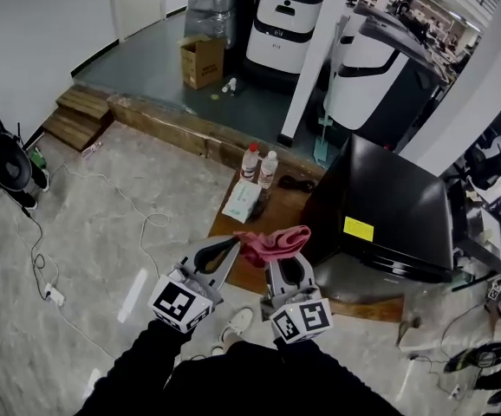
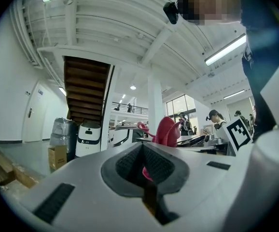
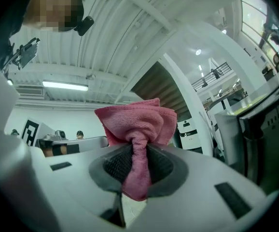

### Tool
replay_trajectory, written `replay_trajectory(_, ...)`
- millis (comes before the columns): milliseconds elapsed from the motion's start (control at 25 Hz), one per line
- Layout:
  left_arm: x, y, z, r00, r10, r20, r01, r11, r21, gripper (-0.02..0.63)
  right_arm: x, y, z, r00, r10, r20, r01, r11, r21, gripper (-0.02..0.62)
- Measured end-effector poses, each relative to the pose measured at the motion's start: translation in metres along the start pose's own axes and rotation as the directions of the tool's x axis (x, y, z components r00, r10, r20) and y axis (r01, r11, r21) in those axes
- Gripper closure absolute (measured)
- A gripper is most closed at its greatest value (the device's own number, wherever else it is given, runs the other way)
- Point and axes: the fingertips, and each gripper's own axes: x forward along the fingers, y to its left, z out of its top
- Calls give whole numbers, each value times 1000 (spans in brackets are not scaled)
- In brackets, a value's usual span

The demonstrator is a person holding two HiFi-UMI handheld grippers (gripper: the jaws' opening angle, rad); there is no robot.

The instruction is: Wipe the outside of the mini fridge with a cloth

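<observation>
The right gripper [image 1: 286, 258] is clamped on the cloth [image 1: 274, 242] and the left gripper [image 1: 231, 248] is closed on its other end, just beside the fridge [image 1: 389, 199], so a broad fold should be laid flat against the black side before strokes are made.
</observation>
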Motion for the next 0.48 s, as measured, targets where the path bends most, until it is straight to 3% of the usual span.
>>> replay_trajectory(320, 91, 67, -2, 997, -68, -28, 69, 997, 42, 600, 88, -64, 3, 997, -65, 41, 62, 995, 76, 526)
replay_trajectory(480, 130, 97, -7, 993, -117, -33, 118, 992, 31, 600, 117, -102, 3, 986, -157, 59, 149, 980, 129, 526)
